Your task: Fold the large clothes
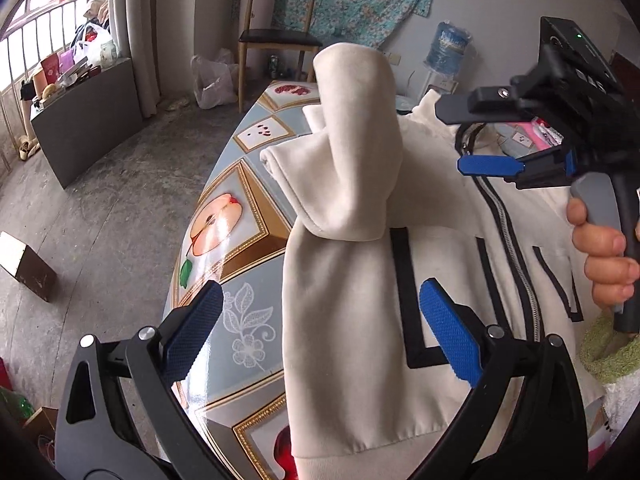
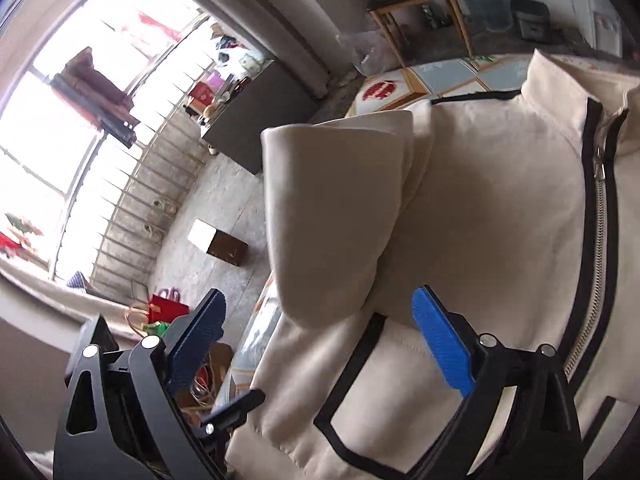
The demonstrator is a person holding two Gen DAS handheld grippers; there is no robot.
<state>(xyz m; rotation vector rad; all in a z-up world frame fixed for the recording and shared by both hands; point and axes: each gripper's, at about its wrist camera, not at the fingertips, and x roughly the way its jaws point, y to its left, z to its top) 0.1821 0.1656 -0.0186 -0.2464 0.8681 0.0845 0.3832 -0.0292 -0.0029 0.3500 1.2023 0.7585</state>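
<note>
Left wrist view: both grippers, left gripper (image 1: 320,332) and right gripper (image 1: 476,136), hang spread and empty over the cream jacket (image 1: 352,360) on the counter (image 1: 240,184).

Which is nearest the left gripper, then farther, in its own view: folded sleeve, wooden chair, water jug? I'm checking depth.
1. Folded sleeve, just ahead of the left gripper, on the jacket.
2. Wooden chair, beyond the table's far end.
3. Water jug, far right by the wall; close to the chair's depth.
</note>
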